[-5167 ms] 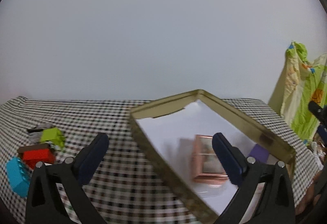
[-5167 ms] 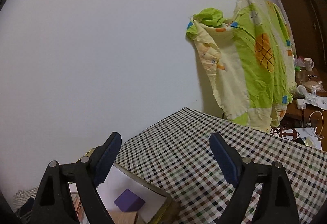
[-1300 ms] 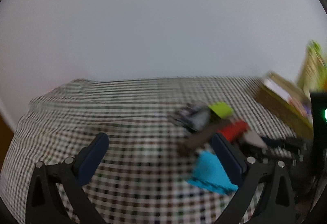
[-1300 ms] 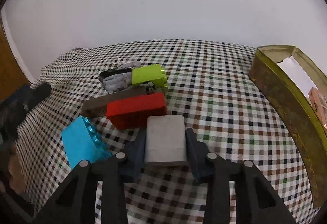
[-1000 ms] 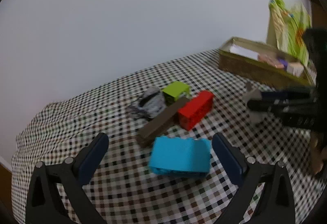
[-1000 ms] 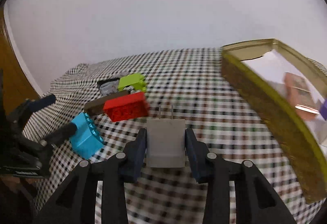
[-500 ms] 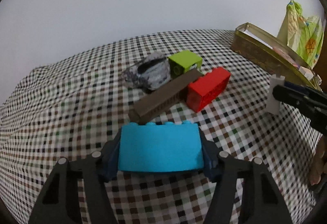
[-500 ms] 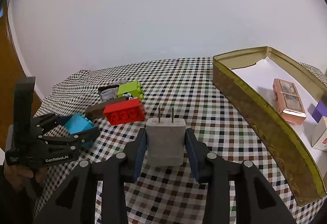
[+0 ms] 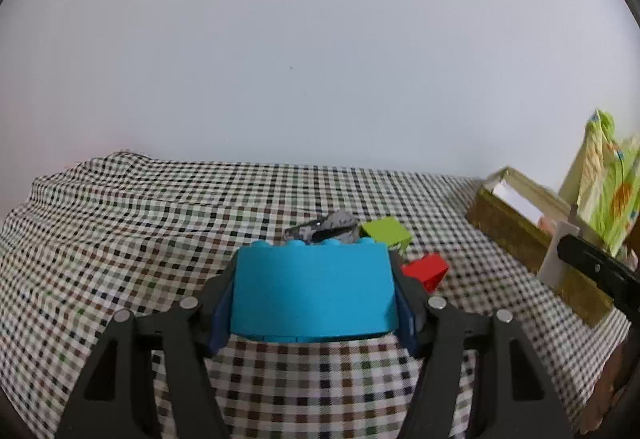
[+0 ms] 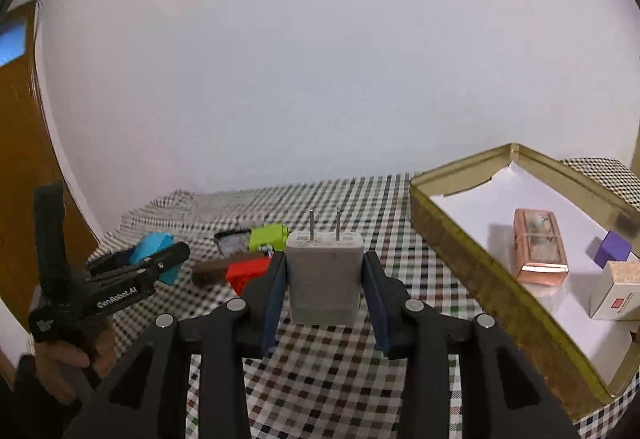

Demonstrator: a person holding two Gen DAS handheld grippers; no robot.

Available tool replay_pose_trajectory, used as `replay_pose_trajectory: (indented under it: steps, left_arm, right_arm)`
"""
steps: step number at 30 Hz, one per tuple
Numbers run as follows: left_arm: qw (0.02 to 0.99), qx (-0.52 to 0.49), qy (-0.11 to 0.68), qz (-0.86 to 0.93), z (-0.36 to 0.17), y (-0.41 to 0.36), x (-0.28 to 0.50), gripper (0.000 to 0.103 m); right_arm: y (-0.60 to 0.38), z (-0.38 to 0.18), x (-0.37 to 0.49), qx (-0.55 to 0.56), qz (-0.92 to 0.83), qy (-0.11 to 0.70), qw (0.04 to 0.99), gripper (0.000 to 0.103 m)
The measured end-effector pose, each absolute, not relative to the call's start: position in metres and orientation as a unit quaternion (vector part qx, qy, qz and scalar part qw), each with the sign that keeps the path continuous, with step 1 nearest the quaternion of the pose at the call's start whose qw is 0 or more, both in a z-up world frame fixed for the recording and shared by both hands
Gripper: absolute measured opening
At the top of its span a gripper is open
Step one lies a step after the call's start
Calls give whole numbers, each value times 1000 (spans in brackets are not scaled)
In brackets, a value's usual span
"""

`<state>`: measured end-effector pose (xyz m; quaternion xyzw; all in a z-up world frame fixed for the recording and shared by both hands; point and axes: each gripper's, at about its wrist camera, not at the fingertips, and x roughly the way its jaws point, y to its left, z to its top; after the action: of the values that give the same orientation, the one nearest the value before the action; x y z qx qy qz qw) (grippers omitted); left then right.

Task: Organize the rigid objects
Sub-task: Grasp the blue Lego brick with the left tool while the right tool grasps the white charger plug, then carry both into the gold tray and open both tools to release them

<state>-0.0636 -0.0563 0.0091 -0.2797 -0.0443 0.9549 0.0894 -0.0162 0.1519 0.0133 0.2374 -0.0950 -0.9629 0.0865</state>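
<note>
My left gripper (image 9: 314, 299) is shut on a large blue toy brick (image 9: 314, 289) and holds it above the checked tablecloth; it also shows in the right wrist view (image 10: 154, 259). My right gripper (image 10: 325, 279) is shut on a grey plug adapter (image 10: 324, 275) with its two prongs pointing forward. The adapter shows in the left wrist view (image 9: 558, 255) at the right. On the cloth lie a red brick (image 9: 426, 271), a green brick (image 9: 386, 233), a brown bar (image 10: 218, 267) and a grey crumpled item (image 9: 332, 229).
A gold tin tray (image 10: 480, 279) lies at the right with a pink case (image 10: 538, 253), a purple cube (image 10: 612, 249) and a white box (image 10: 614, 293) inside. A green and yellow cloth (image 9: 604, 175) hangs behind it. A wall stands behind the table.
My left gripper has lifted the blue brick off the cloth and tilted up. My right gripper has risen with the adapter, and the tray shows closer at the right.
</note>
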Motion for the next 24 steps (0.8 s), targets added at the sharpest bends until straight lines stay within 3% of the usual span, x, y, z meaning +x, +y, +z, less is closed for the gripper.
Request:
replay_pose_trajectory:
  steps: [12, 24]
  left_arm:
    - [64, -251, -75, 963, 16, -17, -49, 64]
    - [130, -231, -59, 962, 28, 87, -45, 64]
  right_arm:
    - [173, 29, -8, 187, -981, -38, 20, 41]
    - [285, 40, -3, 167, -980, -93, -49, 41]
